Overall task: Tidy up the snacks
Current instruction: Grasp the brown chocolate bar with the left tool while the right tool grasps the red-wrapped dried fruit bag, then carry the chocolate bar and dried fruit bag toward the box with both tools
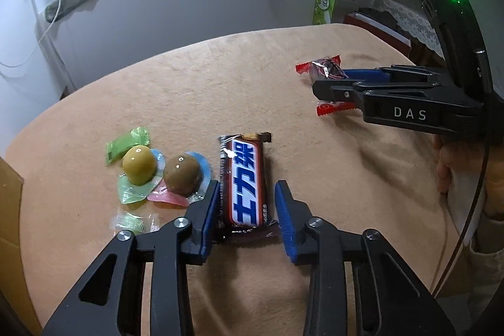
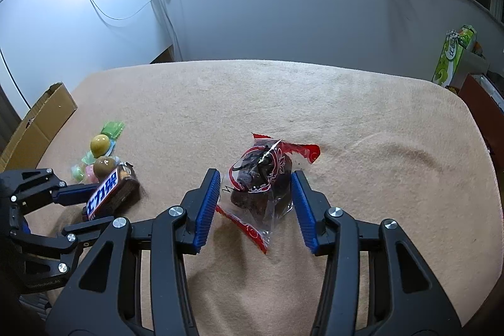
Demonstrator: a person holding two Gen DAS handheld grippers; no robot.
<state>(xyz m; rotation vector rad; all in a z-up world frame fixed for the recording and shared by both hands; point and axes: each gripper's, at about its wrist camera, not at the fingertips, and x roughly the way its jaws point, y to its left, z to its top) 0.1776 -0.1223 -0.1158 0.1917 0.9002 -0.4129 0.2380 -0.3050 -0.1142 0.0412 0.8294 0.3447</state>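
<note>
Snacks lie in two spots on the peach blanket (image 1: 220, 90) that covers the table. I have the left gripper (image 1: 247, 211) around the chocolate bar (image 1: 245, 181), which lies lengthwise between the blue pads. The left pad touches the wrapper's side; on the right I still see a strip of blanket between pad and bar, so I count these jaws as apart, not clamped. The bar's near end is crumpled and partly hidden under the fingers.

Just left of the bar sit two round jelly cups (image 1: 159, 170), one yellowish and one brown, on pastel lids that overlap; I cannot tell how many lids there are. A green candy (image 1: 127, 144) lies behind them, and a clear-wrapped sweet (image 1: 134, 224) in front is half cut off by my left finger.

My right gripper (image 2: 255, 207) straddles the red-trimmed bag (image 2: 261, 185) holding something dark; the contents are hard to make out through the glare. Both pads stand close to the plastic, but I cannot tell whether either presses it, so the grip is uncertain. In the left view the right gripper hides most of this bag, leaving only its red ends.

A cardboard box (image 2: 41, 122) stands at the table's left edge, cut off in both views.
</note>
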